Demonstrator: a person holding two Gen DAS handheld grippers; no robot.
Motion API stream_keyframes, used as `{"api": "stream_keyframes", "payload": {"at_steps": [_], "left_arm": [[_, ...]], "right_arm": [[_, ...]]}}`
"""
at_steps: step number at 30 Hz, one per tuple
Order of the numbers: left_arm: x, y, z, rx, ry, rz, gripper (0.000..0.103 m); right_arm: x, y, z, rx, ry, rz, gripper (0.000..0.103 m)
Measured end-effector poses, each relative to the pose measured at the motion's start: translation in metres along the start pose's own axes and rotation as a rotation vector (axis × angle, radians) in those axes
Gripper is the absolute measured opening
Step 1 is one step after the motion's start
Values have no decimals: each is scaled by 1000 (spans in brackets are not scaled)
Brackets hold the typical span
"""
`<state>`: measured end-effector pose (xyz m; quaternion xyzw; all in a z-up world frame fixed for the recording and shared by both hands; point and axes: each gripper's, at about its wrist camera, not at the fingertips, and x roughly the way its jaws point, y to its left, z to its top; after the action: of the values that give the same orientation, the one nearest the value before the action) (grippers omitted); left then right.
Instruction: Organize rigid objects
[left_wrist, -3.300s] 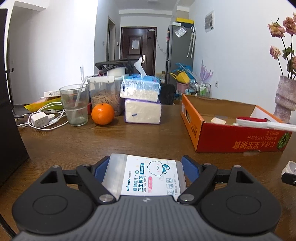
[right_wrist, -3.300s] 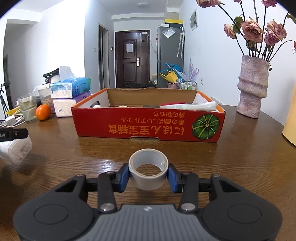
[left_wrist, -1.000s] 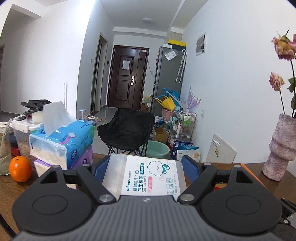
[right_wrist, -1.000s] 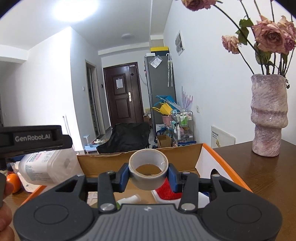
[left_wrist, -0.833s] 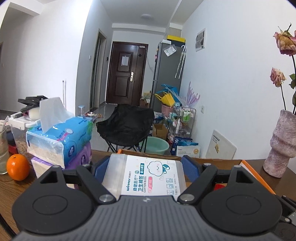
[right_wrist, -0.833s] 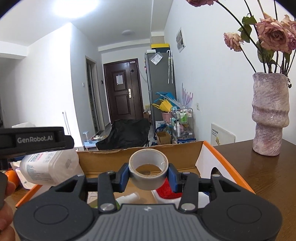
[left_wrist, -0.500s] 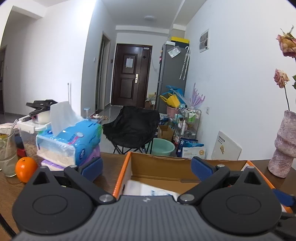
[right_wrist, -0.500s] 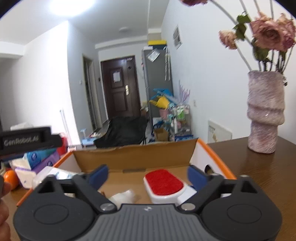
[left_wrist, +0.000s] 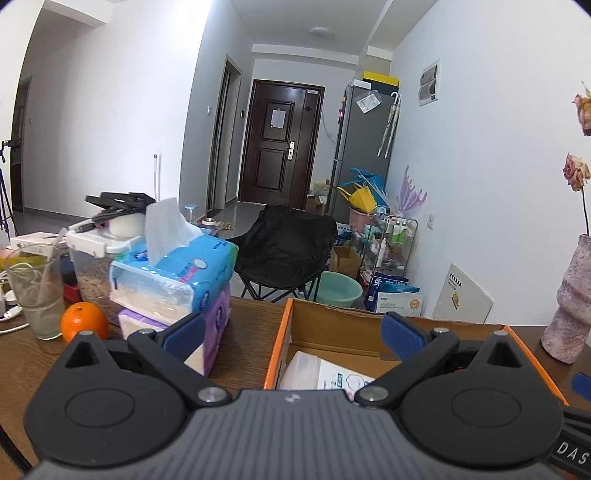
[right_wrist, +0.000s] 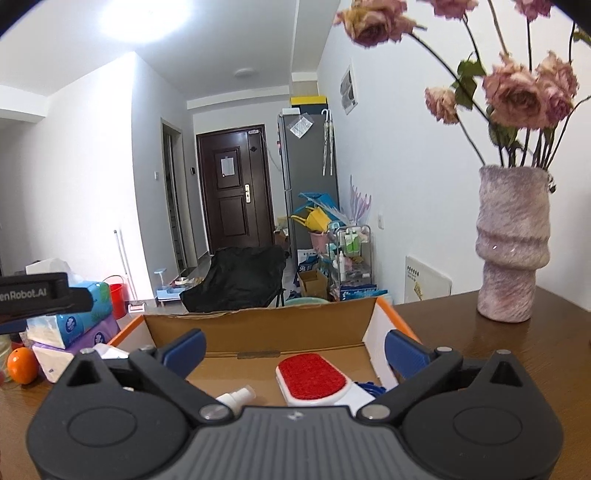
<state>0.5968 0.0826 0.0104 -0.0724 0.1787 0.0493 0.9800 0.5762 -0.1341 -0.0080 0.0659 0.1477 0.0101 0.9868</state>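
Hovering over an open cardboard box with orange edges (left_wrist: 373, 325), the left tongs (left_wrist: 291, 332) stand spread wide with nothing between their blue-padded fingers (left_wrist: 184, 330). Below them, a white plastic pack of cotton buds with blue print (left_wrist: 325, 374) lies inside the box at its near left corner, close against the orange wall.

The right tongs (right_wrist: 293, 345) are likewise spread and empty above the same box (right_wrist: 258, 325). On the box floor in the right wrist view lie a white brush with a red oval pad (right_wrist: 312, 376) toward the right, a small white spray nozzle (right_wrist: 236, 397) to its left, and something blue (right_wrist: 369, 387) just right of the brush (too hidden to identify). The roll of tape is out of sight in both views.

The box sits on a dark brown wooden counter (left_wrist: 251, 332). To its left, a blue tissue pack (left_wrist: 173, 280) is stacked on a purple tissue pack (left_wrist: 214, 325); farther left stand an orange (left_wrist: 84, 320), a clear glass with a straw (left_wrist: 35, 291) and a lidded plastic container of brown pieces (left_wrist: 92, 273). To the right of the box, well apart, a mottled pink ceramic vase (right_wrist: 511, 243) holds dried pink roses (right_wrist: 517, 92). A black folding chair (left_wrist: 284, 247) stands on the floor beyond the counter's far edge.
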Motion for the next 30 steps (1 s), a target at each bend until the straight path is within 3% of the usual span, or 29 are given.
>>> {"api": "stream_keyframes", "payload": {"at_steps": [11,25,30], "left_arm": [[-86,-7,-6,62,-55,10,103],[-235,1,-26,62,-77,-27,103],[-288,3,-47,75,-48,-18,103]], "right_arm": [[-75,-14,8,-9,-28,-14,103],[-222,-43,3,-62,-31,-11,103],[-287,-52,-3,-83,-36,-14,103]]}}
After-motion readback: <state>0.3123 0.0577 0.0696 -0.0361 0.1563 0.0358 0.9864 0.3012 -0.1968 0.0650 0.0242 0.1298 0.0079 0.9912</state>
